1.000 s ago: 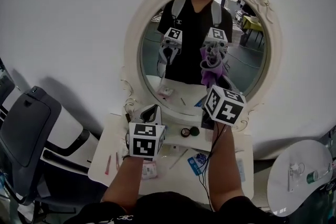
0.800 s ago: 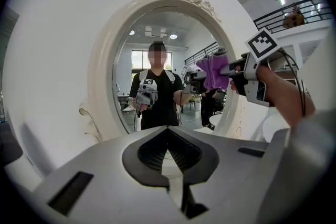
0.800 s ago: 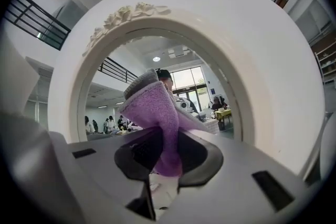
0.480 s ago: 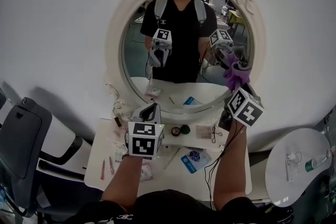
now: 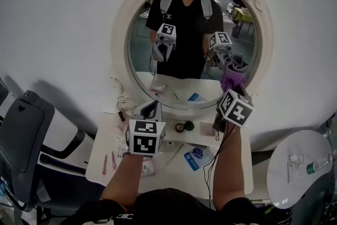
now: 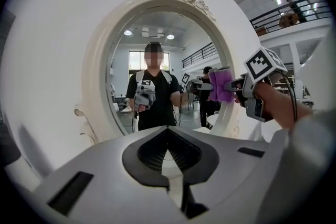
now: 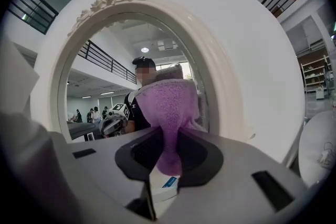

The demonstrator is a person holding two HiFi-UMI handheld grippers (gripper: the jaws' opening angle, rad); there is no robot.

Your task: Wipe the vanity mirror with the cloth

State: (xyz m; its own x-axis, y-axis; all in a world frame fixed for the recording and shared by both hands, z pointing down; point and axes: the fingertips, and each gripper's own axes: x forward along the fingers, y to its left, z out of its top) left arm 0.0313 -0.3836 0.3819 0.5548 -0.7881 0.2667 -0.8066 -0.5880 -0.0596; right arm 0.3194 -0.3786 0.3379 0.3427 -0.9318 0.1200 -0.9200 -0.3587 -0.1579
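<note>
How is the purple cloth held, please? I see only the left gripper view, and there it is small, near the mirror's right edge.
Observer: The right gripper view shows the right gripper with its jaws shut on the purple cloth, pinching its bunched end.
Operator: What lies below the vanity mirror?
Observer: In the head view, a white vanity table carries small items, among them a blue-printed packet.
Operator: And beside the table?
Observer: A dark chair at the left, a round white side table at the right.
</note>
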